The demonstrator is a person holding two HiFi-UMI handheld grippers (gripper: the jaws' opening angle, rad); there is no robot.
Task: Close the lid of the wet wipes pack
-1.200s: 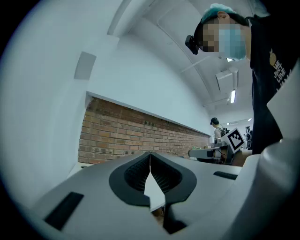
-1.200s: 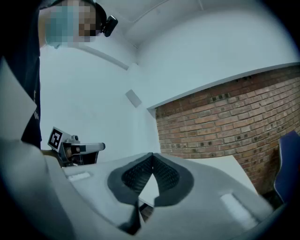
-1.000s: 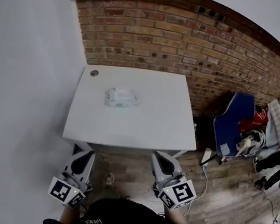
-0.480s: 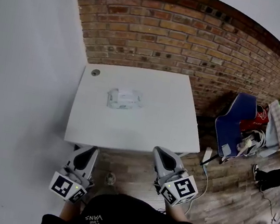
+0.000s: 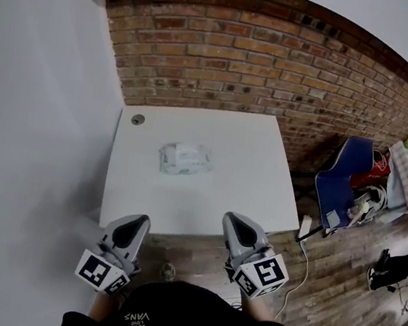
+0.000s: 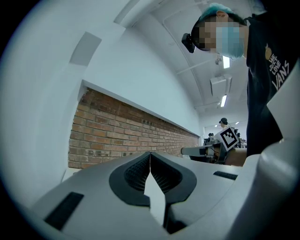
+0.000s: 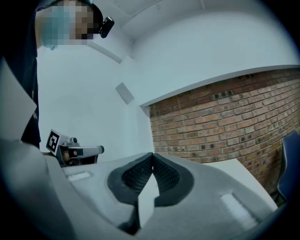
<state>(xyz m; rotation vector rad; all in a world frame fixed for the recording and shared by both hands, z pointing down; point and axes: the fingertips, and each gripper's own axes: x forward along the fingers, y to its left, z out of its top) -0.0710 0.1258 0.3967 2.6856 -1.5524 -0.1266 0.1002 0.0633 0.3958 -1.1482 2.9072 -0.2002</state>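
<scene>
We cannot make out the lid on the wipes pack (image 5: pixel 185 158). It is too small in the head view, and neither gripper view shows it. Our left gripper (image 6: pixel 150 155) and right gripper (image 7: pixel 152 156) both have their jaws pressed together, empty and touching nothing. The pack lies on the table (image 5: pixel 252 197), well ahead of the two grippers and between them.

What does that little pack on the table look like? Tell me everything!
The wet wipes pack is a soft-looking, whitish packet with faint greyish print, roughly rectangular, lying flat a little left of the middle of the white table. Only the table touches it. It is too small here to tell whether it is open or closed.
</scene>
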